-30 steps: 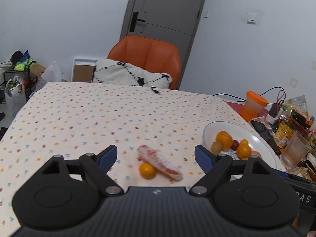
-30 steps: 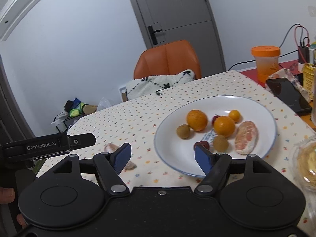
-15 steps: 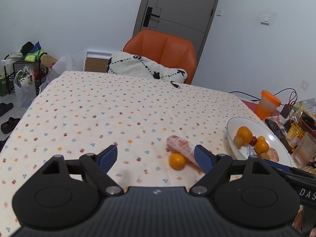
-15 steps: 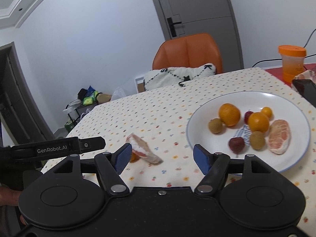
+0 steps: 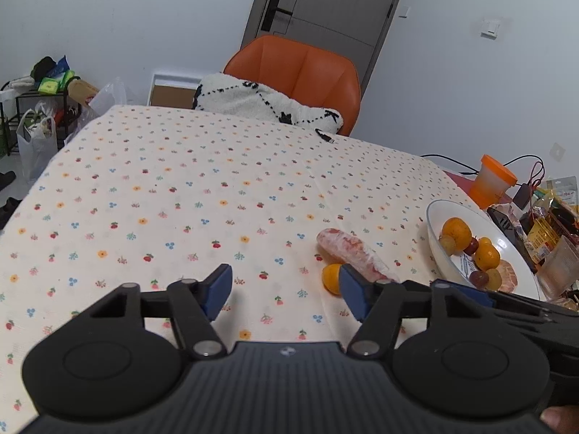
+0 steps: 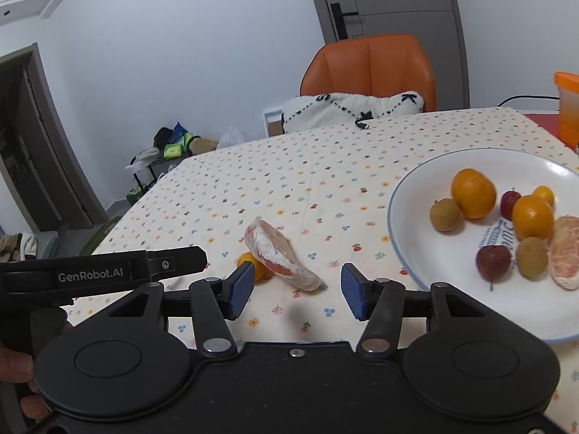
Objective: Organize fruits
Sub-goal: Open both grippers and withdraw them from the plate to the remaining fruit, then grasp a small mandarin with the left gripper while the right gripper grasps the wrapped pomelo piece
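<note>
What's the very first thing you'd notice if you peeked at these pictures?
Probably the white plate at the right of the flowery tablecloth, with oranges and other fruit on it. Next, the pink pomelo wedge lying alone on the cloth, a small orange tucked against it, just ahead of the open right gripper. Behind the table stands a bright orange chair.

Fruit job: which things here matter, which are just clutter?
Job: pomelo wedge, small orange beside it on the cloth, plate of fruit, both open claws.
Clutter: orange cup, phone, snack packets, chair.
</note>
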Demonstrator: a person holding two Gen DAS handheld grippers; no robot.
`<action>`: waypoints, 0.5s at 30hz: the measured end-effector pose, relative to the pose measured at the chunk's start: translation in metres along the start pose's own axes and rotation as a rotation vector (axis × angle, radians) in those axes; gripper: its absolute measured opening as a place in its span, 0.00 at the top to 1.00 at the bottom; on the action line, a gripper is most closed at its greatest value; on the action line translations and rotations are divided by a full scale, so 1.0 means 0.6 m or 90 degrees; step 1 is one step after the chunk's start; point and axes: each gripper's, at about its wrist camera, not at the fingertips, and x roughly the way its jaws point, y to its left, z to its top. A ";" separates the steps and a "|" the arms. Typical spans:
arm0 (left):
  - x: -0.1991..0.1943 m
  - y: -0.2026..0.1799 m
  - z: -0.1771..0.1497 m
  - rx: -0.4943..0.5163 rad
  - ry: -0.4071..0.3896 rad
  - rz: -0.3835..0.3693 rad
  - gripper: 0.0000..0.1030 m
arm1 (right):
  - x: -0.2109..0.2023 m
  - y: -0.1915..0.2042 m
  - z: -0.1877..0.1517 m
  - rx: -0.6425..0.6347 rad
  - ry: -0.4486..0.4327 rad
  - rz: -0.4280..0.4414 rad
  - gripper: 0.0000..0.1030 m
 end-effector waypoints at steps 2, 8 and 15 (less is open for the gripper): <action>0.005 0.002 0.000 0.001 0.004 -0.002 0.41 | 0.008 0.002 0.002 -0.004 0.004 0.002 0.49; 0.019 0.002 0.005 0.000 0.014 -0.008 0.48 | 0.027 0.008 0.009 -0.026 0.010 0.008 0.50; 0.030 0.007 0.017 -0.006 0.015 -0.017 0.49 | 0.046 0.010 0.010 -0.035 0.026 0.027 0.61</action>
